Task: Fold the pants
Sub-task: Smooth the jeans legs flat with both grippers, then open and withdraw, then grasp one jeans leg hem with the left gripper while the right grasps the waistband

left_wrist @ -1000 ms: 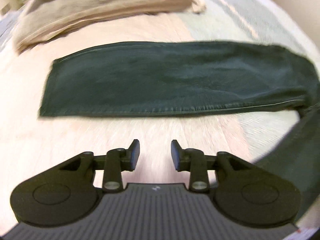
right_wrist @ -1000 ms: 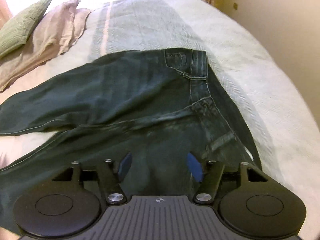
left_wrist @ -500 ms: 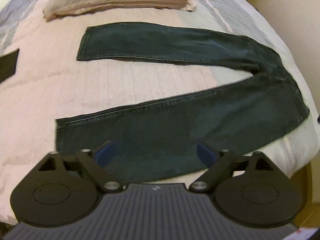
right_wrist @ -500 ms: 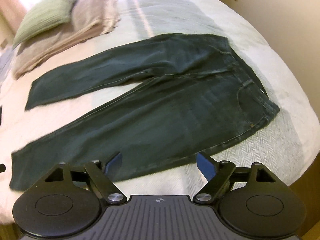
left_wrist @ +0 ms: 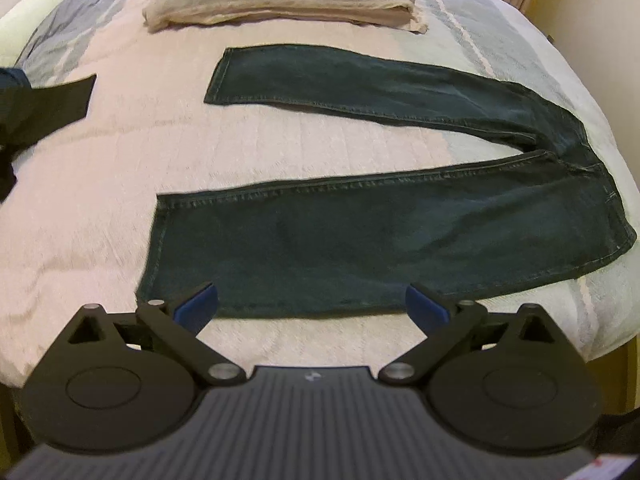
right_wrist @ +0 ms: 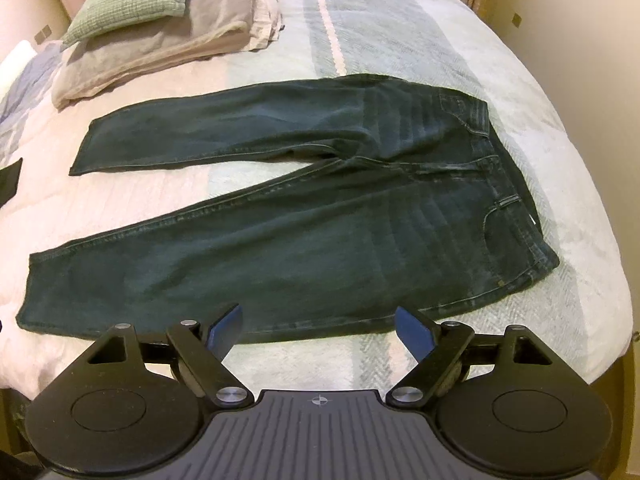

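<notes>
Left hand-held gripper (left_wrist: 311, 304) jaws, narrow a second ago, are opening wide and empty; right hand-held gripper (right_wrist: 319, 330) likewise wide, empty. Pants (right_wrist: 304, 220) now lie spread on the bed (right_wrist: 540, 128) ahead of both, formerly close beneath.

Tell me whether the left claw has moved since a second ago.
Yes. The left claw has pulled back toward the bed's near edge: before, it was past the near trouser leg; now it hangs by the outer edge of the jeans, jaws opening, nothing between them.

Both wrist views overhead, angled down, sharing pants (left_wrist: 360, 240) on bed (right_wrist: 540, 128)
</notes>
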`<state>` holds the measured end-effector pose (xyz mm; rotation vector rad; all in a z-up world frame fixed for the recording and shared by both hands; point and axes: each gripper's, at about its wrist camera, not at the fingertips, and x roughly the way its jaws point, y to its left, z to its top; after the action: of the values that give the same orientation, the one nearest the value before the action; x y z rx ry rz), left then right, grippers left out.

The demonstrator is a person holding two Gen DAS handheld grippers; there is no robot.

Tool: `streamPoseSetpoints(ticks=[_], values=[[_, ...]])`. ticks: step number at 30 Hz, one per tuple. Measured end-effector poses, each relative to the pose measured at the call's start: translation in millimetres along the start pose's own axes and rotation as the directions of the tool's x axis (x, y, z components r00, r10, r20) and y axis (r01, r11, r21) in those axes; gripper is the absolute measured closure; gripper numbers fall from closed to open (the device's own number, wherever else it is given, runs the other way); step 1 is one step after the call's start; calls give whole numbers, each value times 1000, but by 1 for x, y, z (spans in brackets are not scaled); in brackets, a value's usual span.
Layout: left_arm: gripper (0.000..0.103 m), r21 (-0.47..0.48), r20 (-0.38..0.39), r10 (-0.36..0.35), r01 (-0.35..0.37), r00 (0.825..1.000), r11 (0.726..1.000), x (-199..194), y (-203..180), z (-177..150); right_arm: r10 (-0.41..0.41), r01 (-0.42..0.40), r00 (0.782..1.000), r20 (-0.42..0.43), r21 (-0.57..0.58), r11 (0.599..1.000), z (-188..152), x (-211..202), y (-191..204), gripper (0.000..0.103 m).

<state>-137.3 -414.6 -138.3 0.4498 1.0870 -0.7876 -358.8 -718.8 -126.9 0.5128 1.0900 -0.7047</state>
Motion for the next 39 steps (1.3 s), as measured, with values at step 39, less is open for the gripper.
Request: streamPoseSetpoints(ticks=[39], values=[[6, 181, -20, 41, -37, 999, 983, 28, -35, -18, 32, -33, 999, -8, -119, 992, -37, 20, -29, 22]])
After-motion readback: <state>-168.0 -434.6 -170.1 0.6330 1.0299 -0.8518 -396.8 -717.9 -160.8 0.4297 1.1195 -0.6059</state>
